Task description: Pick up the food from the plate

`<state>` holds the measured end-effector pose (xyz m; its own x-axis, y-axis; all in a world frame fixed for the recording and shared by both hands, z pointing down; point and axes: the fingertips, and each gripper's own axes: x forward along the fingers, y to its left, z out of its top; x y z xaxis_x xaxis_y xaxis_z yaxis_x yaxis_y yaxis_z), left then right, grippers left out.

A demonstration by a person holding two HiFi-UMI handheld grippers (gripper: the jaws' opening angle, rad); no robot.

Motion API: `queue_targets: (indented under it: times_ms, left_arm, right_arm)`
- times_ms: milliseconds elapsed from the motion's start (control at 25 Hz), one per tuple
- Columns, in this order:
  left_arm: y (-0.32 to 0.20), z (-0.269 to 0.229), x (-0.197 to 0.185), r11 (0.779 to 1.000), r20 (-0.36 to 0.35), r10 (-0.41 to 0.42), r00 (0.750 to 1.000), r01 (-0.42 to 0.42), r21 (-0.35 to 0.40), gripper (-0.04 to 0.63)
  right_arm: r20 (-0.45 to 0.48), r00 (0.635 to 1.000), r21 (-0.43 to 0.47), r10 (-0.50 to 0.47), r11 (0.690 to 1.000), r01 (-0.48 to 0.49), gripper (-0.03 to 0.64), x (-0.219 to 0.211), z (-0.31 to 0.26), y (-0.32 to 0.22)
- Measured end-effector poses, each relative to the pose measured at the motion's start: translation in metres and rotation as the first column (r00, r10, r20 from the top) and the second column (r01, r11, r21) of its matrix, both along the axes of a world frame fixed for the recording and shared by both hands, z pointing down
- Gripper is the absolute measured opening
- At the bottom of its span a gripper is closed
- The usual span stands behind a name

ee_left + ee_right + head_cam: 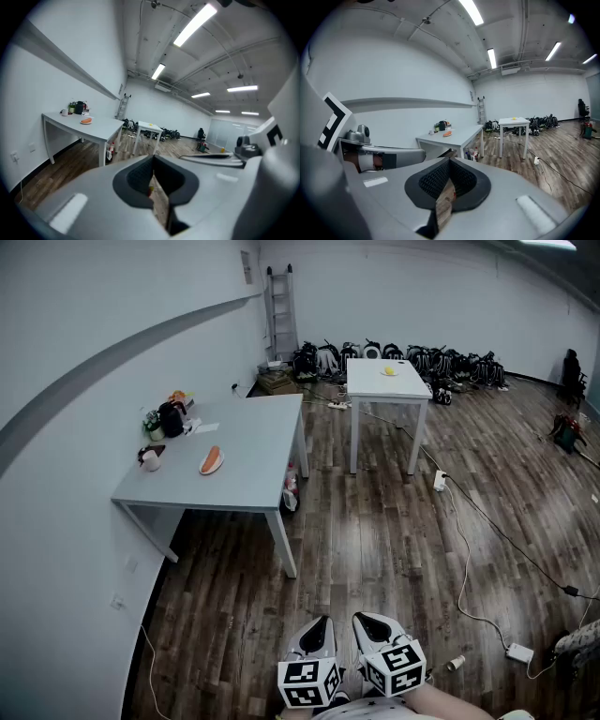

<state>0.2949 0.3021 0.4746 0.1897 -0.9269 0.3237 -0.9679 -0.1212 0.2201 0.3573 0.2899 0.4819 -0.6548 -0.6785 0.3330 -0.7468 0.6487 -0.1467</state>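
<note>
Hanging low at the bottom centre of the head view, the left gripper [319, 634] and the right gripper [380, 629] were held side by side above the wooden floor, well apart from anything to be picked. In the left gripper view the left gripper [153, 161] was seen clenched, pads meeting, nothing between them. The right gripper [450, 164] was likewise seen closed and empty in its own view.

The orange food [212, 461] was found left of centre in the head view, lying on a small white plate [202, 471] on the grey table [253, 442], with a mug [150, 457] to its left. It was picked out again, small, at the left of the left gripper view [86, 121] and near the centre of the right gripper view [447, 133].

The task was judged not yet begun; the table had first to be approached.

The food was seen as a long, narrow piece, too small for its kind to be told. It was judged light and probably soft, with a smooth skin that might slip. A hold across the narrow middle was judged best, jaws opened first and closed gently so nothing would be crushed. The plate was judged light enough to be dragged along if it were nudged.
</note>
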Motion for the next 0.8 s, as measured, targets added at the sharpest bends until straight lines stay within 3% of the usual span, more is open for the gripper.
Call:
queue_targets:
  times_ms: [200, 440, 800]
  left_arm:
    - [0.014, 0.009, -0.026, 0.999, -0.006, -0.048, 0.999, 0.047, -0.022, 0.008]
    - [0.020, 0.022, -0.074, 0.986, -0.036, -0.163, 0.986, 0.161, -0.052, 0.008]
    - [-0.002, 0.028, -0.169, 0.934, -0.022, -0.354, 0.935, 0.352, -0.064, 0.008]
  right_arm:
    - [-0.008, 0.999, -0.024, -0.044, 0.999, 0.044, -0.002, -0.026, 0.008, 0.011]
    - [-0.019, 0.989, -0.045, -0.148, 0.988, 0.147, -0.002, -0.074, 0.018, 0.009]
    - [-0.001, 0.944, -0.057, -0.330, 0.942, 0.330, -0.002, -0.175, 0.024, -0.028]
